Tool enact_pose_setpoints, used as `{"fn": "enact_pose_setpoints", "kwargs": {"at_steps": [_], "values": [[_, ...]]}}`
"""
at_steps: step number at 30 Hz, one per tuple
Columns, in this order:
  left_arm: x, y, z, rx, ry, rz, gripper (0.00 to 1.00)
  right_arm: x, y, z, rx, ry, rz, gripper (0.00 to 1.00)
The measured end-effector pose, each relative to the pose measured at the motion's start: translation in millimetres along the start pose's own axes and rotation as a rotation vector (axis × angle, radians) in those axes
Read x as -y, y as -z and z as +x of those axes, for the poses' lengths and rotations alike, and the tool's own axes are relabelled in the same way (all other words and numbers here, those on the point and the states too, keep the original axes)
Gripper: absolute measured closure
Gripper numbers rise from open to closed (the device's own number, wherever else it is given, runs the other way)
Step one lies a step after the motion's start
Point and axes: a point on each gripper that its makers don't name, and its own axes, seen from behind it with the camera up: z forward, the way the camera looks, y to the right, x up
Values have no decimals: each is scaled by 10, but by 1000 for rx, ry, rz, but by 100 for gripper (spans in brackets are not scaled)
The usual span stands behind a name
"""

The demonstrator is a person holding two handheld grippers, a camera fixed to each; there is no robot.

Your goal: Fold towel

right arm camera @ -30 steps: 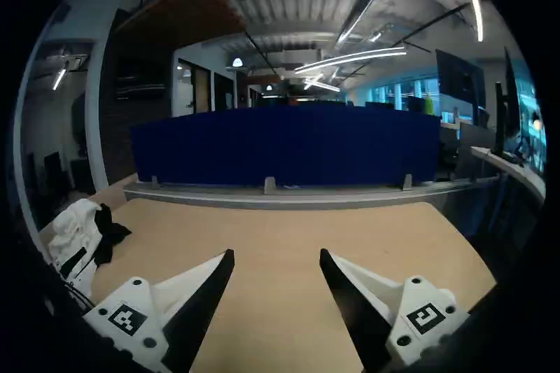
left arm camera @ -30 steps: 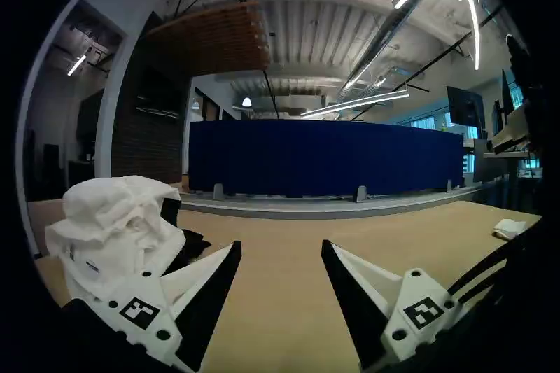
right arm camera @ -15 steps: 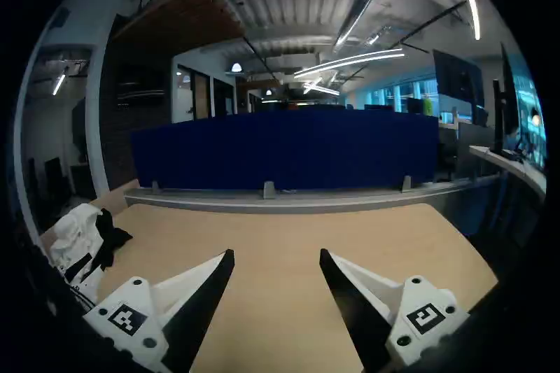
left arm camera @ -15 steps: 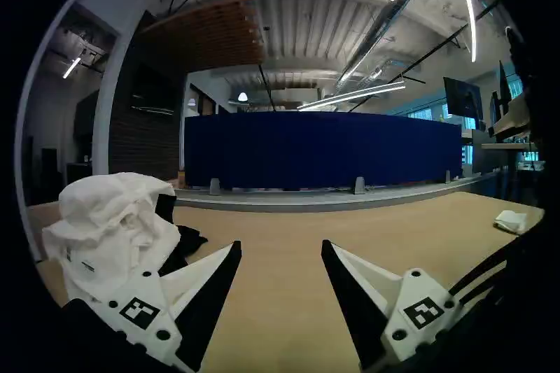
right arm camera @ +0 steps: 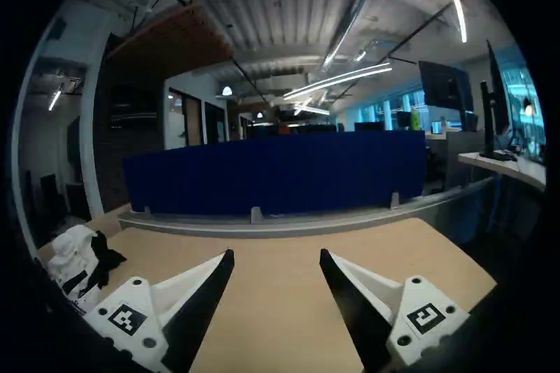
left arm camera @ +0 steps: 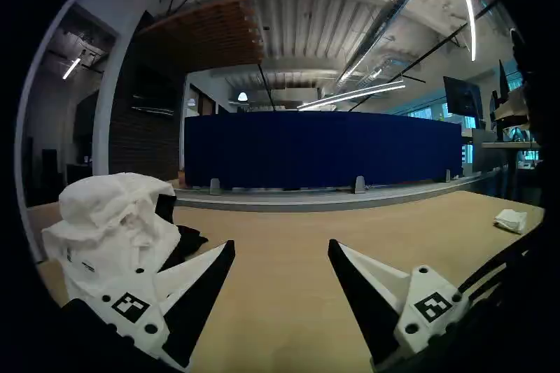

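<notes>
One towel heap (left arm camera: 108,222), one cloth (left arm camera: 511,220) (small)

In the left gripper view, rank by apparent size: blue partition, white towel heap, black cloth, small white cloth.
Blue partition
White towel heap
Black cloth and small white cloth: similar, the black one partly hidden, so unranked.

The left gripper (left arm camera: 281,261) points level and forward, its two white, black-edged fingers (left arm camera: 199,282) spread wide apart with nothing between them. The right gripper (right arm camera: 276,268) also points forward, slightly upward, jaws parted, gripping nothing.
</notes>
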Motion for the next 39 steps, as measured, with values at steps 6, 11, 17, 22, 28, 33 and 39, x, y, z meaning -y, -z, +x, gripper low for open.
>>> {"fn": "enact_pose_setpoints", "kwargs": {"at_steps": [6,11,17,22,28,33,39], "values": [[0,1,-1,0,0,0,1,-266,4,-44,-30,-21,-17,4],[-1,4,-1,0,0,0,1,-558,-2,-222,-36,-23,-42,2],[4,11,-3,0,0,0,1,-747,66,-527,-33,-42,-45,1],[4,16,-2,0,0,0,1,-832,88,-807,-32,-49,-40,0],[6,15,-3,0,0,0,1,-948,53,-1026,-72,-48,-61,0],[7,15,-2,0,0,0,1,-1071,23,-1229,-77,-34,-82,0],[6,13,-4,0,0,0,1,-1134,26,-1329,-79,-13,-92,0]]}}
